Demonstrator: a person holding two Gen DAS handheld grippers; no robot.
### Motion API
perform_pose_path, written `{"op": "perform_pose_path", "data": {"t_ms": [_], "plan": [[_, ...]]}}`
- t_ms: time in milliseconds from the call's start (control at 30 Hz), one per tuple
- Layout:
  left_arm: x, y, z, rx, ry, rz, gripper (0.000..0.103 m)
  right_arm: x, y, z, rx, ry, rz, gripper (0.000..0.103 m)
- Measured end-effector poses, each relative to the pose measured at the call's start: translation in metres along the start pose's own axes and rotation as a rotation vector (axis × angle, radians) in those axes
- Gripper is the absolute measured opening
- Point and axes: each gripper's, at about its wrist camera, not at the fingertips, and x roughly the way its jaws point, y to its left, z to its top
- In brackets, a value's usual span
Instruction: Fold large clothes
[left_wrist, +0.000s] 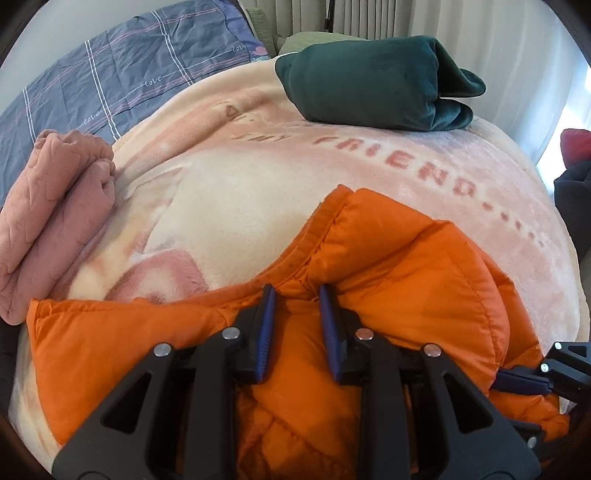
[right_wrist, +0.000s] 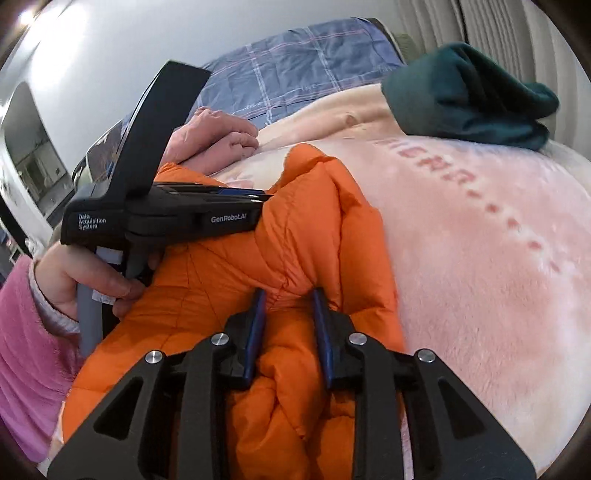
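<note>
**Orange jacket bunched on the bed, both tools clamped on it**

Orange jacket (left_wrist: 388, 266) is a puffy quilted one with stitched seams and a ribbed edge along one border. It lies at the near side of the bed, on a pale pink blanket (left_wrist: 258, 184) with red lettering, crumpled and partly doubled over, one thick fold rising toward the middle of the blanket.

Left tool (left_wrist: 297, 291): blue pads narrow, a ridge of orange fabric pinched between them, near the ribbed edge. Right tool (right_wrist: 288, 295): the same, pads pressed on a gathered pucker of the jacket. In the right wrist view the left tool shows from the side, its tips buried in the jacket's upper fold, with a hand (right_wrist: 88, 280) in a pink fleece sleeve on its grey handle.

Also on the blanket: a folded pink garment (left_wrist: 55, 206) at the left, just beside the jacket's corner, and a folded dark green garment (left_wrist: 376, 81) at the far side, well apart from it. A blue checked quilt (left_wrist: 110, 74) lies beyond the blanket.
</note>
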Motion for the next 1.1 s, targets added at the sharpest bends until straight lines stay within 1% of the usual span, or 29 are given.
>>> {"op": "perform_pose_path", "data": {"t_ms": [67, 167, 267, 300, 367, 400, 433, 500, 567, 633, 733, 833, 967, 1033, 1100], "plan": [[0.000, 0.001, 0.000, -0.004, -0.002, -0.005, 0.025, 0.001, 0.005, 0.000, -0.032, -0.001, -0.031, 0.025], [-0.004, 0.006, 0.001, -0.023, -0.013, -0.032, 0.025, 0.000, 0.004, -0.001, -0.032, 0.006, -0.021, 0.025], [-0.021, 0.019, 0.004, -0.064, -0.026, -0.084, 0.025, -0.001, 0.007, -0.004, -0.047, 0.008, -0.022, 0.025], [-0.030, 0.022, 0.004, -0.061, -0.038, -0.080, 0.025, 0.000, 0.007, -0.004, -0.052, 0.009, -0.024, 0.025], [-0.049, 0.031, 0.002, -0.028, -0.072, -0.033, 0.024, 0.002, 0.006, -0.004, -0.048, 0.011, -0.018, 0.026], [-0.060, 0.040, -0.001, -0.015, -0.088, 0.018, 0.024, 0.001, 0.005, -0.004, -0.043, 0.011, -0.013, 0.026], [-0.067, 0.048, -0.004, -0.013, -0.095, 0.053, 0.023, 0.002, 0.004, -0.004, -0.039, 0.011, -0.007, 0.026], [-0.077, 0.067, -0.014, -0.033, -0.097, 0.062, 0.018, 0.002, 0.005, -0.004, -0.036, 0.008, -0.001, 0.026], [-0.077, 0.085, -0.027, -0.067, -0.086, 0.052, 0.017, 0.002, 0.005, -0.004, -0.036, 0.005, 0.006, 0.026], [-0.067, 0.095, -0.042, -0.096, -0.077, 0.020, 0.017, 0.004, 0.005, -0.003, -0.041, 0.006, 0.008, 0.026], [-0.044, 0.096, -0.054, -0.105, -0.070, 0.008, 0.017, 0.005, 0.007, -0.004, -0.047, 0.007, 0.002, 0.026], [-0.028, 0.093, -0.058, -0.148, -0.075, -0.023, 0.017, 0.006, 0.004, -0.004, -0.030, 0.008, 0.008, 0.026], [-0.028, 0.098, -0.060, -0.160, -0.078, -0.050, 0.017, 0.005, 0.006, -0.004, -0.036, 0.009, 0.006, 0.026], [-0.034, 0.098, -0.059, -0.156, -0.081, -0.036, 0.017, 0.005, 0.008, -0.004, -0.047, 0.009, -0.002, 0.026], [-0.051, 0.098, -0.058, -0.154, -0.097, -0.024, 0.017, 0.004, 0.008, -0.004, -0.051, 0.009, -0.004, 0.026]]}}
